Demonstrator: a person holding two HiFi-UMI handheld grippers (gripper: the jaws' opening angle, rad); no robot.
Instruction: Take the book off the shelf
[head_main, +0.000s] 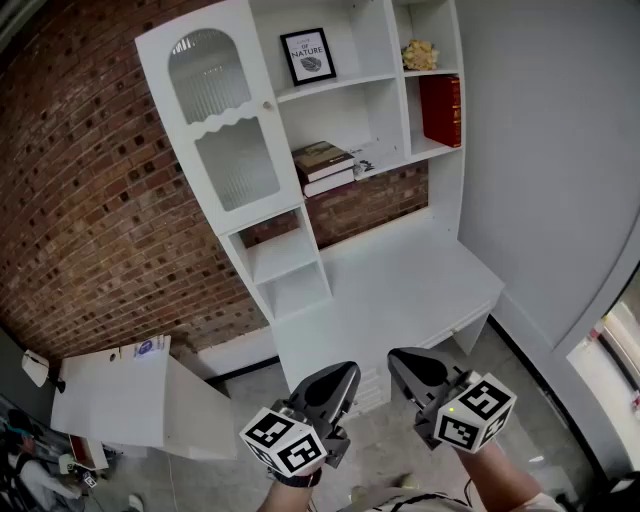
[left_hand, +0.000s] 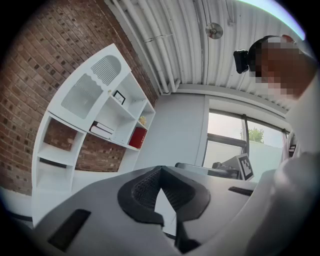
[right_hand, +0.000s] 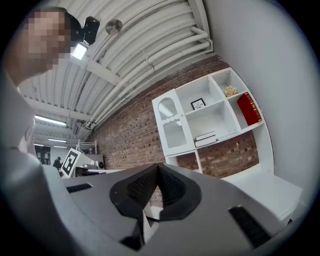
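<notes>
Looking down, I've got the left gripper (head_main: 343, 375) and right gripper (head_main: 402, 360) side by side before the desk (head_main: 400, 270), both clenched on nothing. The red book (head_main: 441, 110) stands upright in the right-hand compartment of the shelf (head_main: 335, 88), well away from them.

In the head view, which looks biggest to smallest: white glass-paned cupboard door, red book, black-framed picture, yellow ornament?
1. White glass-paned cupboard door
2. Red upright book and black-framed picture, too alike to rank
3. Smallest, the yellow ornament
</notes>
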